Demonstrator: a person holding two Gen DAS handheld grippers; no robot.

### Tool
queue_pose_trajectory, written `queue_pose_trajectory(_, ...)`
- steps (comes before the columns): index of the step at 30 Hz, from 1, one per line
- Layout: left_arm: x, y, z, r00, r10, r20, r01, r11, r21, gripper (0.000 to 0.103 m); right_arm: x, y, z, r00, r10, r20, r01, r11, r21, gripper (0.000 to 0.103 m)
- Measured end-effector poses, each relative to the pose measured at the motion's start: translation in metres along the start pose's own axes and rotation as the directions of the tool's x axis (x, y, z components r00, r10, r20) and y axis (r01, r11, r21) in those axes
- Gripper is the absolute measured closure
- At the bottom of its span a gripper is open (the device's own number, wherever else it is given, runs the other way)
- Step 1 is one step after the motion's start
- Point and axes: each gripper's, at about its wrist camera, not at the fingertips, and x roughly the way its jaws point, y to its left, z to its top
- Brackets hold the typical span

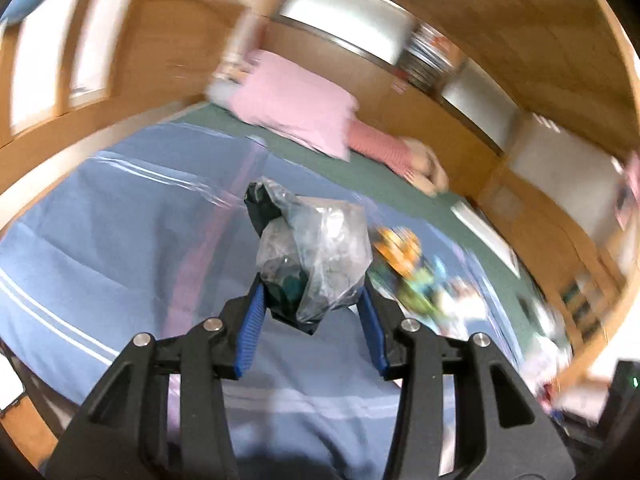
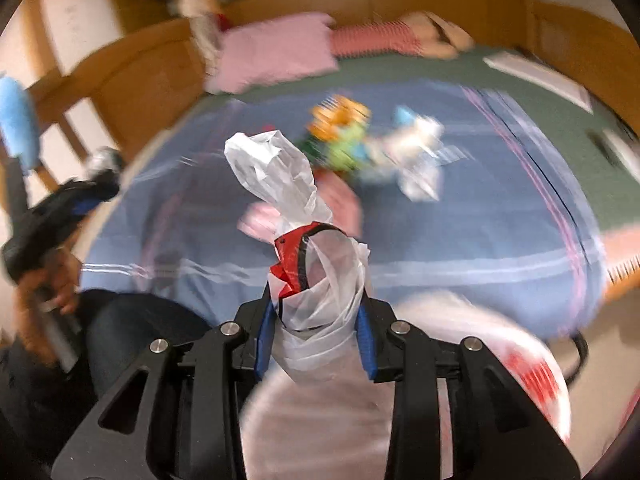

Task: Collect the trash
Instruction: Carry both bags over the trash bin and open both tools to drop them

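My left gripper is shut on a crumpled clear and dark plastic wrapper, held above the blue bedspread. My right gripper is shut on the bunched neck of a white plastic bag with red print, whose body hangs below the fingers. More trash lies on the bed: an orange and green packet and a crumpled white wrapper. They also show blurred in the left wrist view. The left gripper also shows at the left edge of the right wrist view.
A pink pillow and a striped pink cushion lie at the head of the bed on the green sheet. A wooden headboard and shelves run behind. A pink item lies on the bedspread.
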Motion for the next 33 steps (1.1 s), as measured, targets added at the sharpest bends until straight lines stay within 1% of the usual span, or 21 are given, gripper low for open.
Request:
queue_pose_trajectory(2, 0.003, -0.033, -0.015, 0.998, -0.044, -0.048, 0.048, 0.995, 0.090, 0.058, -0.004, -0.016, -0.010, 0.999, -0.037, -0.029, 0.038, 0.999, 0.032, 0.068)
queue_pose_trajectory(4, 0.006, -0.057, -0.027, 0.993, -0.081, -0.089, 0.093, 0.985, 0.144, 0.058, -0.005, -0.029, -0.023, 0.995, -0.068, -0.069, 0.072, 0.996, 0.058, 0.068)
queue_pose_trajectory(7, 0.013, -0.087, -0.045, 0.978, -0.140, -0.157, 0.170, 0.966, 0.196, 0.058, 0.002, -0.041, -0.043, 0.987, -0.095, -0.129, 0.105, 0.992, 0.076, 0.068)
queue_pose_trajectory(10, 0.022, -0.107, -0.055, 0.964, -0.171, -0.202, 0.216, 0.949, 0.229, 0.058, 0.007, -0.053, -0.065, 0.972, -0.134, -0.194, 0.153, 0.984, 0.089, 0.067)
queue_pose_trajectory(12, 0.024, -0.118, -0.061, 0.956, -0.185, -0.226, 0.239, 0.940, 0.243, 0.058, 0.007, -0.063, -0.074, 0.970, -0.110, -0.217, 0.139, 0.982, 0.124, 0.053)
queue_pose_trajectory(13, 0.025, -0.122, -0.063, 0.953, -0.190, -0.237, 0.248, 0.937, 0.246, 0.058, 0.004, -0.067, -0.074, 0.971, -0.105, -0.212, 0.138, 0.979, 0.148, 0.050)
queue_pose_trajectory(15, 0.028, -0.131, -0.071, 0.942, -0.207, -0.264, 0.274, 0.929, 0.249, 0.058, -0.009, -0.076, -0.073, 0.981, -0.104, -0.166, 0.137, 0.971, 0.198, 0.033)
queue_pose_trajectory(17, 0.025, -0.143, -0.080, 0.929, -0.228, -0.290, 0.305, 0.916, 0.259, 0.058, -0.023, -0.083, -0.067, 0.991, -0.088, -0.103, 0.110, 0.964, 0.243, 0.031)
queue_pose_trajectory(19, 0.029, -0.157, -0.093, 0.905, -0.258, -0.339, 0.358, 0.892, 0.277, 0.058, -0.037, -0.093, -0.061, 0.995, -0.096, -0.035, 0.102, 0.954, 0.283, 0.031)
queue_pose_trajectory(20, 0.028, -0.166, -0.101, 0.886, -0.282, -0.369, 0.397, 0.873, 0.284, 0.058, -0.045, -0.098, -0.057, 0.994, -0.112, 0.002, 0.106, 0.947, 0.303, 0.030)
queue_pose_trajectory(21, 0.030, -0.179, -0.112, 0.844, -0.325, -0.427, 0.474, 0.825, 0.308, 0.058, -0.051, -0.102, -0.055, 0.992, -0.125, 0.029, 0.109, 0.942, 0.318, 0.029)
queue_pose_trajectory(23, 0.028, -0.197, -0.127, 0.800, -0.351, -0.486, 0.550, 0.754, 0.360, 0.058, -0.062, -0.112, -0.051, 0.985, -0.152, 0.077, 0.116, 0.929, 0.352, 0.028)
queue_pose_trajectory(24, 0.028, -0.209, -0.138, 0.770, -0.354, -0.531, 0.594, 0.703, 0.392, 0.056, -0.066, -0.117, -0.049, 0.983, -0.163, 0.090, 0.120, 0.923, 0.366, 0.028)
queue_pose_trajectory(25, 0.027, -0.218, -0.147, 0.740, -0.356, -0.571, 0.633, 0.656, 0.411, 0.050, -0.069, -0.120, -0.048, 0.981, -0.170, 0.098, 0.122, 0.919, 0.376, 0.028)
queue_pose_trajectory(26, 0.026, -0.228, -0.159, 0.709, -0.353, -0.610, 0.673, 0.598, 0.435, 0.044, -0.071, -0.122, -0.046, 0.979, -0.175, 0.101, 0.124, 0.915, 0.383, 0.028)
queue_pose_trajectory(27, 0.024, -0.234, -0.166, 0.705, -0.339, -0.623, 0.682, 0.564, 0.466, 0.028, -0.071, -0.123, -0.045, 0.978, -0.181, 0.102, 0.128, 0.912, 0.390, 0.028)
queue_pose_trajectory(28, 0.022, -0.240, -0.174, 0.719, -0.318, -0.618, 0.672, 0.545, 0.501, 0.013, -0.072, -0.123, -0.045, 0.978, -0.184, 0.102, 0.130, 0.910, 0.394, 0.028)
queue_pose_trajectory(29, 0.021, -0.243, -0.177, 0.733, -0.302, -0.609, 0.659, 0.536, 0.528, 0.011, -0.070, -0.124, -0.046, 0.978, -0.185, 0.099, 0.132, 0.908, 0.397, 0.028)
queue_pose_trajectory(30, 0.022, -0.243, -0.179, 0.749, -0.288, -0.596, 0.642, 0.536, 0.548, 0.011, -0.071, -0.125, -0.047, 0.978, -0.186, 0.095, 0.133, 0.907, 0.399, 0.028)
queue_pose_trajectory(31, 0.023, -0.242, -0.177, 0.755, -0.284, -0.591, 0.634, 0.547, 0.547, 0.011, -0.067, -0.125, -0.046, 0.979, -0.187, 0.087, 0.138, 0.906, 0.401, 0.028)
queue_pose_trajectory(33, 0.031, -0.230, -0.160, 0.785, -0.279, -0.554, 0.590, 0.613, 0.526, 0.011, -0.064, -0.124, -0.047, 0.981, -0.178, 0.077, 0.133, 0.906, 0.402, 0.028)
